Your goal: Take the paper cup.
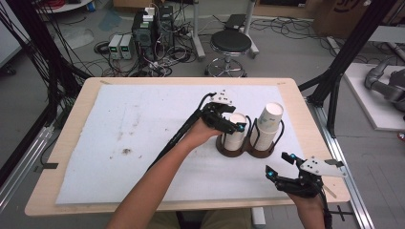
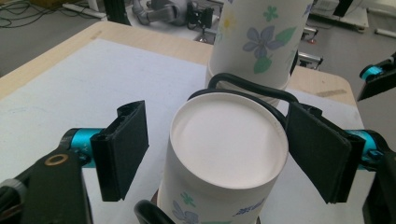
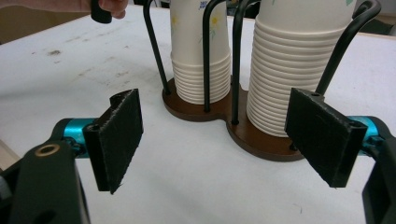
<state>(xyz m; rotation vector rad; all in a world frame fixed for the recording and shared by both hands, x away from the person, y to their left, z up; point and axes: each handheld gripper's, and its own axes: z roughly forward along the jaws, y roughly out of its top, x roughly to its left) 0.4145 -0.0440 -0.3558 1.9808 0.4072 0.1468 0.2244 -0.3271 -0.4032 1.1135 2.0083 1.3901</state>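
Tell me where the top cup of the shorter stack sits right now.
In the left gripper view, the top cup stands upside down between the left gripper's open jaws, just before the taller stack.

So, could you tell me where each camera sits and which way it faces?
High view: above the person's side, looking down on the table; both forearms show.
Left gripper view: on the left gripper, jaws flanking the nearer cup stack.
Right gripper view: on the right gripper, facing the cup holder.
All share the holder.
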